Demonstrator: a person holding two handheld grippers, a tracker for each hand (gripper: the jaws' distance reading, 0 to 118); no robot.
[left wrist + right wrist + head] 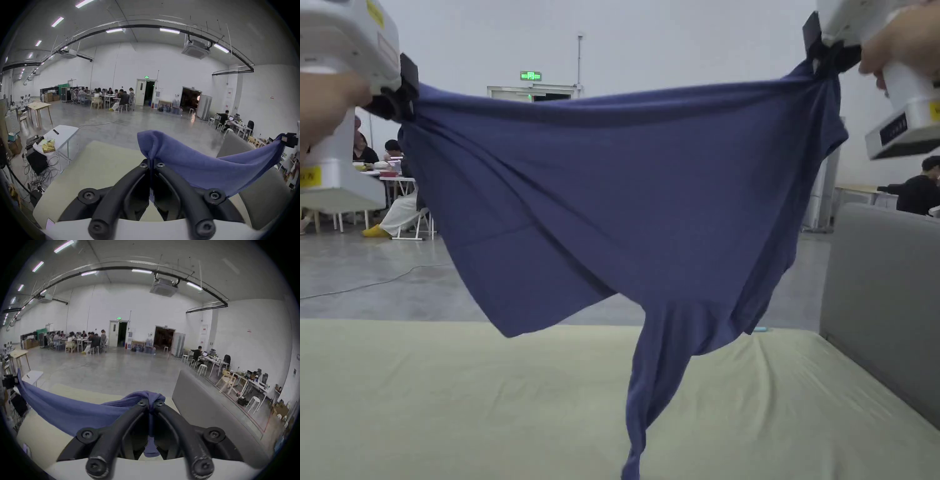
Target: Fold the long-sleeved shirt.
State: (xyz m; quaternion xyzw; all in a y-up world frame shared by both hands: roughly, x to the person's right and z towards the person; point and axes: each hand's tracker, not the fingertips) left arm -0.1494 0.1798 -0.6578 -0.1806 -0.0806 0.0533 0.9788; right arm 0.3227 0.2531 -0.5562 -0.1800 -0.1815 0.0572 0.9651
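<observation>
A: Where does the shirt (625,206) sit right now?

B: It hangs in the air above the pale green surface (425,400), stretched between both tools. The left gripper (151,164) is clenched on one end of the top edge, and in its own view the blue cloth bunches up just past the jaw tips. The right gripper (151,403) is clenched on the other end, with a fold of cloth pinched between its jaws and a tongue of it hanging down behind them.

A: So what could go wrong from here?

B: One sleeve (650,400) dangles lower than the body, its tip near or at the surface (I cannot tell whether it touches). If the shirt is lowered as it hangs, I judge that sleeve lands first and crumples beneath the body, leaving a lump in the fold.

A: Anything with the grips?

B: The body hangs lopsided, with diagonal creases running down from the left corner. If either pinch holds only a thin edge, a tug could slip it free and drop half the shirt. The grey upholstered panel (881,300) stands close on the right, so a wide swing could drape cloth against it.
</observation>
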